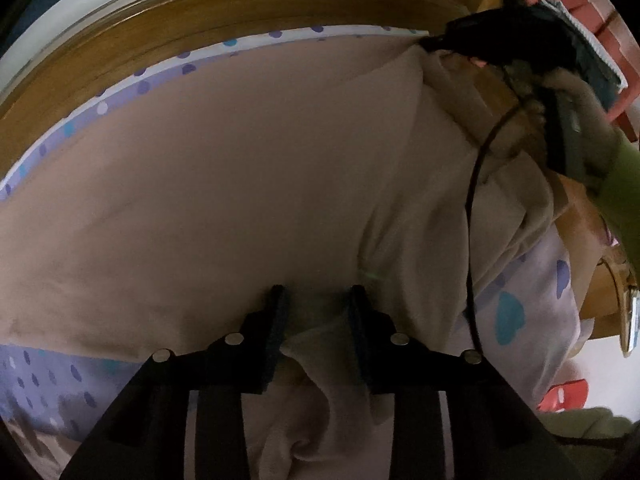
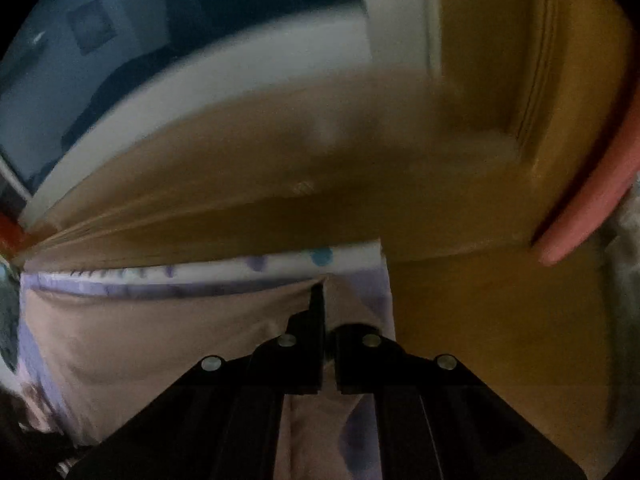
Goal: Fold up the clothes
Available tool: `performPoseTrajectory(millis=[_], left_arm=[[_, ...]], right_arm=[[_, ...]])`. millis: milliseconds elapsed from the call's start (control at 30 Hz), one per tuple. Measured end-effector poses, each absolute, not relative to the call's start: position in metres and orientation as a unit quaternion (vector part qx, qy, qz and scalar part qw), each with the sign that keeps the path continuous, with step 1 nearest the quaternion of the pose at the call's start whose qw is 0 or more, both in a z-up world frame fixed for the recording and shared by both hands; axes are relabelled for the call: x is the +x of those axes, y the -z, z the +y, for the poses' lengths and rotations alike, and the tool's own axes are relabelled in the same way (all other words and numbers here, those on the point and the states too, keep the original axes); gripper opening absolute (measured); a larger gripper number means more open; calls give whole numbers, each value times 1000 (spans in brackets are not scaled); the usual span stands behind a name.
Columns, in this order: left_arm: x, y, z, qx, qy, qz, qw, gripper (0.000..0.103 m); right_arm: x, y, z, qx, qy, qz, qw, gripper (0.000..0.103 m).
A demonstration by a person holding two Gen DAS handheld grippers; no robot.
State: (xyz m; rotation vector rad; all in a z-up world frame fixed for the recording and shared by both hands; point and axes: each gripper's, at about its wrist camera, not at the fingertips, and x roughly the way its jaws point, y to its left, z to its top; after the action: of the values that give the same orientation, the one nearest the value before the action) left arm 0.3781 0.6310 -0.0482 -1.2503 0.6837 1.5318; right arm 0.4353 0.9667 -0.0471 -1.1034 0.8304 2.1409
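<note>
Now I'm folding: beige garment (image 1: 240, 184) lying spread on the spotted bedsheet (image 1: 516, 304). Right hand-held gripper (image 2: 329, 312) pinching its far corner; left hand-held gripper (image 1: 318, 300) straddling a near fold, pinch unclear. Next: carry across, matching edges.

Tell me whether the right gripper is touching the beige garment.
Touching. The left wrist view shows the right gripper pinching the beige garment at its far corner, the cloth pulled into a ridge there.

Spotted bedsheet (image 1: 108, 384), wooden bed frame (image 1: 160, 36).
</note>
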Motion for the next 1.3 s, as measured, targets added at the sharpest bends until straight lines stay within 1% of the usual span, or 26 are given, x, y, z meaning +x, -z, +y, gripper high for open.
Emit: performPoseTrajectory(millis=[67,100,167,300,333,400,433,500,567,667,800,933,1033,1167,1233,1267,1300], left_arm=[[381,48,632,-513,-635,290,500,33],[382,47,632,-511,-635,292,500,33],[381,47,632,-512,-634,292,501,34],[381,46,632,-514,-633,289,502,37],[381,45,631,-514,-633,288,502,37],[382,45,630,-513,-634,290,501,37],[382,44,630,-513,-635,291,500,37],[383,44,629,-512,-636,291,499,37],[382,43,627,-514,-637,286,498,37],[382,41,623,-519,-636,281,497,37],[380,33,609,-530,-633,262,500,37],[383,21,589,-523,-631,248,517,37],[393,17,582,-507,-629,262,528,37],[421,17,589,-495,-623,298,528,37],[425,12,589,-489,-623,302,531,37],[424,9,588,-487,-622,299,535,37],[425,7,585,-486,-621,297,538,37]], right_arm=[[437,55,975,-410,-800,337,281,3],[436,55,976,-415,-799,336,276,3],[432,49,976,-435,-800,316,265,3],[434,21,961,-457,-818,251,243,4],[436,15,958,-456,-822,246,237,5],[444,6,955,-461,-820,261,217,10],[449,2,953,-464,-817,266,214,19],[460,-7,948,-465,-817,268,210,48],[474,-15,940,-456,-823,259,219,53],[496,-24,929,-440,-829,244,246,54],[528,-14,902,-456,-823,246,235,54],[552,-3,870,-476,-818,222,235,54],[559,3,853,-480,-819,210,234,54],[558,10,853,-467,-822,244,215,54],[553,15,852,-466,-822,252,210,53],[550,17,850,-465,-824,251,205,52],[549,17,848,-463,-826,250,202,47]])
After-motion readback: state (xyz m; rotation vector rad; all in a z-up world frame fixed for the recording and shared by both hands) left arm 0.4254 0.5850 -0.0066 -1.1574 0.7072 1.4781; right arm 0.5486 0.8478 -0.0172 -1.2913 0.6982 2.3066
